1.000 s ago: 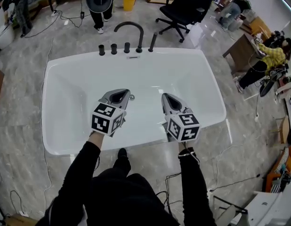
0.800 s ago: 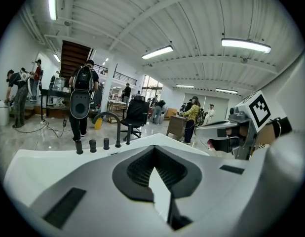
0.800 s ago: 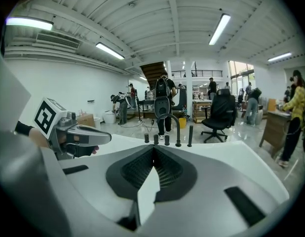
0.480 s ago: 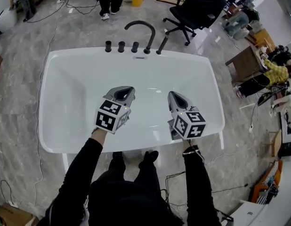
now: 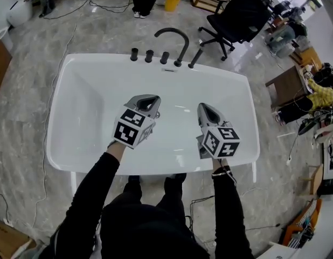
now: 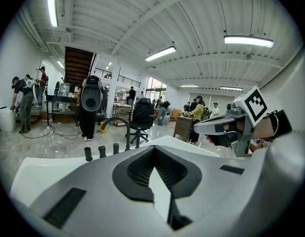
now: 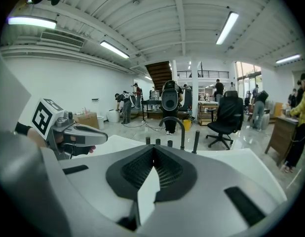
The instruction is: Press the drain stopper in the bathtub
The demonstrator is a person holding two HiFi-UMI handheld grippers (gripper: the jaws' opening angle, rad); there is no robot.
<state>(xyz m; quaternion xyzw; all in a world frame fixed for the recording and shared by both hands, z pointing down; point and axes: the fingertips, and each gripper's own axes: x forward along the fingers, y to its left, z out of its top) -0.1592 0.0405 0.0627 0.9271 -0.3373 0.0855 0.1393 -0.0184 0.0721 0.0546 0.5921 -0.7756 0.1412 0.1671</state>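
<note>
From the head view, a white freestanding bathtub fills the middle of the grey marble floor. A black arched faucet and a row of black round knobs stand on its far rim. A person in black sleeves leans over the near rim with both tools above the basin. The left hand-held gripper hangs over the middle of the tub, and the right hand-held gripper is beside it, nearer the right end. A small round metal drain stopper seems to show on the tub floor just beside the left tool's tip. It is too small to tell whether it is up or down.

In the left gripper view, the left hand-held gripper has its ribbed black pads meeting at the tips with nothing between them. It looks level across the far rim at the knobs and the room beyond, not down at the drain. The right hand-held gripper shows at the right.

In the right gripper view, the right hand-held gripper is likewise closed at the tips and empty. It faces the faucet and a black office chair, with the left hand-held gripper at the left.

The press looks not yet made, since neither tip appears to touch the tub floor. What is left is to tip one closed tool down onto the stopper and push.
</note>
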